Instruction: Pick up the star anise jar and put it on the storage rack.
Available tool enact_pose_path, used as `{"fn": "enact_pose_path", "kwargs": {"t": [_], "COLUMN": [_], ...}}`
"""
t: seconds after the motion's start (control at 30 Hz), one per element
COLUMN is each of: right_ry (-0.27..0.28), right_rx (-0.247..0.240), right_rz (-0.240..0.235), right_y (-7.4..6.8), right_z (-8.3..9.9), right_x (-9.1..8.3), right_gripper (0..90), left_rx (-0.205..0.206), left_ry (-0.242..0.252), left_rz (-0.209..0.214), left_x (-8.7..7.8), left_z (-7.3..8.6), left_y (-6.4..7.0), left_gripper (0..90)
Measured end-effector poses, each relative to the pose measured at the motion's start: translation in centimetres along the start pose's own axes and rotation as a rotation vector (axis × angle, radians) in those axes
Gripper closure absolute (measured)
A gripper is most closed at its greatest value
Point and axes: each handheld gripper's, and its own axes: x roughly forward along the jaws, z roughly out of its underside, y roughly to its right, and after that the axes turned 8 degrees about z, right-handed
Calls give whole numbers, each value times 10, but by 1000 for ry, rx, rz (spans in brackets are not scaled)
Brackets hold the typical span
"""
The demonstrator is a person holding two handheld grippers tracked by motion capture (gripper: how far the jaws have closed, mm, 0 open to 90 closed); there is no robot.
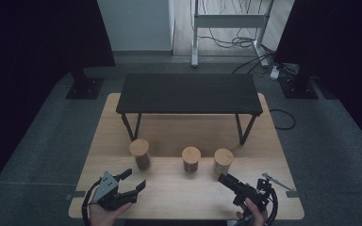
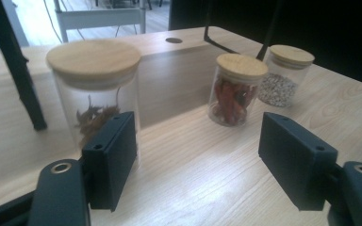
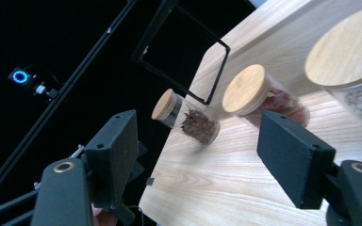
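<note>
Three glass jars with wooden lids stand upright in a row across the middle of the wooden table [image 1: 264,141], just in front of the black shelf [image 1: 188,92]. The left jar [image 1: 140,154] holds dried brown bits, the middle jar [image 1: 191,160] red chillies, and the right jar [image 1: 223,161] pale grains. The left gripper [image 1: 134,180] sits at the near left edge with its jaws spread wide and nothing between them. In the left gripper view the left jar [image 2: 94,89] stands just beyond its left jaw, so this hand is the nearer one to it, and the jar lies forward and slightly to the side. The right gripper [image 1: 227,179] is likewise open and empty, pointing up toward the right jar, which stands close ahead of it. All the jars have their long axis vertical, so a level sideways grasp around the glass looks likeliest. Which jar goes first is hard to judge, though probably each hand takes its nearest.
</note>
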Motion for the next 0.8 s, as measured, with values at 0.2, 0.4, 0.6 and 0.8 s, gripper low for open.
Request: {"fn": "enact_pose_path", "kwargs": {"t": [0.2, 0.4, 0.6, 0.8], "right_ry": [-4, 6, 41, 85], "right_rx": [-102, -167, -285, -524], "right_rz": [56, 122, 255, 427], "right_y": [-16, -23, -37, -66], "right_z": [0, 2, 6, 23], "right_x": [-4, -5, -4, 4], "right_gripper": [294, 296, 296, 291], "left_rx": [-25, -62, -89, -113], "left_ry": [-16, -45, -52, -62], "left_rz": [11, 20, 25, 31], "left_x": [2, 8, 9, 11], "left_z": [-4, -6, -5, -4], "left_y": [0, -8, -15, -20], "left_gripper": [262, 267, 265, 263]}}
